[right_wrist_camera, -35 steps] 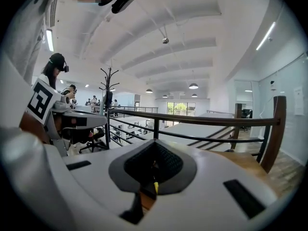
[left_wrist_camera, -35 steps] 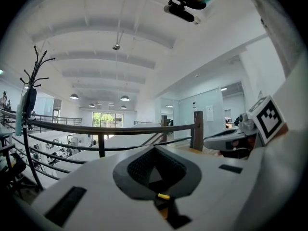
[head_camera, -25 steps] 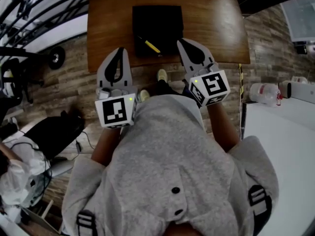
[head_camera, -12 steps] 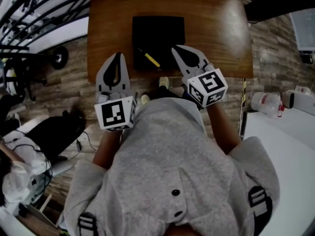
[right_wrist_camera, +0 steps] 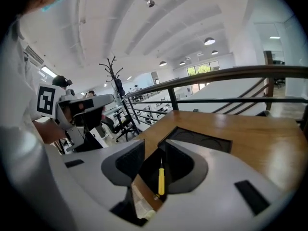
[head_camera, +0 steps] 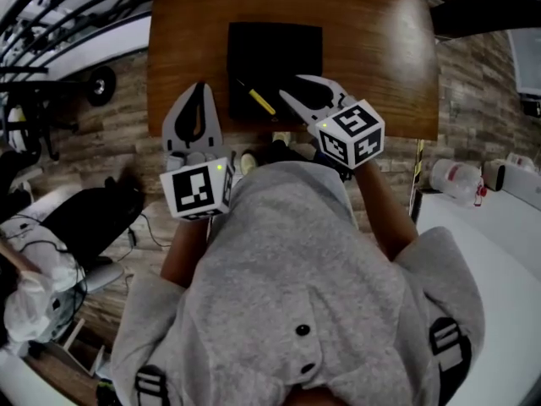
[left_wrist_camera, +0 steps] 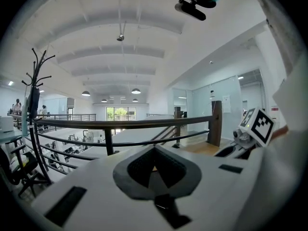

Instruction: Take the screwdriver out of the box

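Observation:
A black open box [head_camera: 275, 53] lies on the wooden table [head_camera: 372, 49]. The screwdriver [head_camera: 256, 98], with a yellow handle, lies slantwise at the box's near edge. My right gripper [head_camera: 291, 86] hovers over the box's near right corner, pointing left toward the screwdriver. Its jaws are opening and nothing is between the pads. In the right gripper view the screwdriver [right_wrist_camera: 161, 182] shows through the gap of that gripper [right_wrist_camera: 154, 146], lying in the box [right_wrist_camera: 204, 141] below. My left gripper [head_camera: 200, 89] is shut and empty over the table's near left edge, left of the box.
The person's shoes [head_camera: 248, 161] stand on plank flooring below the table's near edge. A plastic bottle [head_camera: 456, 176] lies beside a white table [head_camera: 499, 252] at right. A railing [left_wrist_camera: 125, 124] and a coat stand [left_wrist_camera: 36, 95] lie beyond the table.
My right gripper has swung left and down over the box's near corner, and its jaws have parted. My left gripper has edged forward to the table's edge, still shut.

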`<state>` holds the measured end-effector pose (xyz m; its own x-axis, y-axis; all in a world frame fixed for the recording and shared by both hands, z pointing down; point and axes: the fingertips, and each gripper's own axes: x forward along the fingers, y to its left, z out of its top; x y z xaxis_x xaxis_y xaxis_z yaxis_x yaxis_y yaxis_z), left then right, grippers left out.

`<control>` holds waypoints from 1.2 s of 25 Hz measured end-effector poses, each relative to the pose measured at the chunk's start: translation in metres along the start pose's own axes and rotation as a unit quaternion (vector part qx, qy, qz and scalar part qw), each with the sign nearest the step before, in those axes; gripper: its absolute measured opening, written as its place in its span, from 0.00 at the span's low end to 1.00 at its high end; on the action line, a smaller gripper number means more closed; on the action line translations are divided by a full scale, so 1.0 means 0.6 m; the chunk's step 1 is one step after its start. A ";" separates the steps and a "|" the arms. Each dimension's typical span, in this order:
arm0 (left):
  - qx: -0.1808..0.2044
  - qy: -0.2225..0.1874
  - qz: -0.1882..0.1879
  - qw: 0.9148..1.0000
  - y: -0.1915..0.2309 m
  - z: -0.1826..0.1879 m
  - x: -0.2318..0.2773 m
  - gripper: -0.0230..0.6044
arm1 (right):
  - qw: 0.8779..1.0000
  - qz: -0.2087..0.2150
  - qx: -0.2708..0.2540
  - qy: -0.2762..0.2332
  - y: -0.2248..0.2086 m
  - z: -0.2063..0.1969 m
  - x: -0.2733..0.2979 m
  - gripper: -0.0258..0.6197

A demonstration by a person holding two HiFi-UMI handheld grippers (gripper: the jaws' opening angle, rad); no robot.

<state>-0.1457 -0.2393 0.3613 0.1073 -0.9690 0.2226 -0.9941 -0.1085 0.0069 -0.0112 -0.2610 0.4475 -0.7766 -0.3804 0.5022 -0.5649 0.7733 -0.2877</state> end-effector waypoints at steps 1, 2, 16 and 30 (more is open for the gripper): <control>0.000 0.001 0.001 1.000 0.002 -0.003 0.002 0.06 | 1.000 0.004 0.004 0.008 -0.002 -0.006 0.008 0.27; 0.002 0.001 0.003 1.000 0.004 -0.004 0.005 0.06 | 1.000 0.007 0.008 0.016 -0.003 -0.012 0.017 0.27; -0.007 0.033 0.028 0.999 0.040 -0.021 0.018 0.06 | 0.992 0.022 -0.025 0.121 -0.011 -0.106 0.132 0.28; -0.019 0.056 0.053 0.997 0.073 -0.046 0.003 0.06 | 0.972 -0.011 -0.078 0.223 -0.009 -0.207 0.234 0.28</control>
<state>-0.1894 -0.2397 0.3889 0.0010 -0.9437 0.3308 -0.9999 0.0036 0.0133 -0.0823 -0.2556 0.6207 -0.5463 -0.1671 0.8207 -0.5045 0.8479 -0.1632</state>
